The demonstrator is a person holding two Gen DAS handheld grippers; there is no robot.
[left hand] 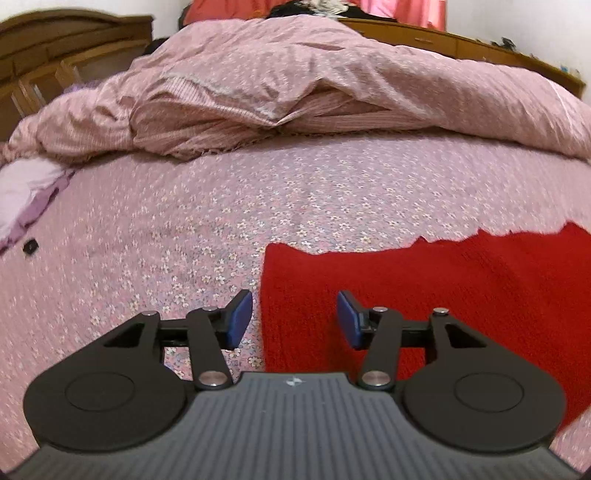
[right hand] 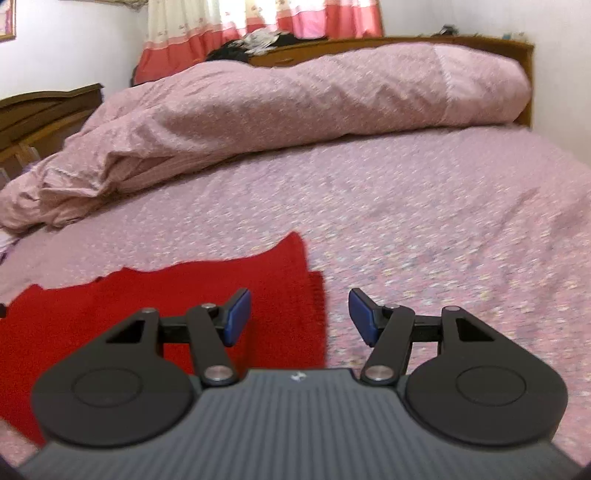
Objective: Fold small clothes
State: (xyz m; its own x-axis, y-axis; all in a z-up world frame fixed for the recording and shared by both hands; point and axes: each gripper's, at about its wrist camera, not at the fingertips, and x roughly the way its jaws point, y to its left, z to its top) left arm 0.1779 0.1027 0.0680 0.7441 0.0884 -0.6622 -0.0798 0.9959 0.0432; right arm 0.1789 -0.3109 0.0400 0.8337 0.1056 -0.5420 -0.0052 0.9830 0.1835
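Lying flat on the bedsheet, red knit garment, long axis crosswise.

Open flowered bedsheet ahead, red knit garment lying flat, bunched quilt blocking the far side.

Home bedroom: bed w/ floral sheet, rumpled duvet, wood headboard, curtains.
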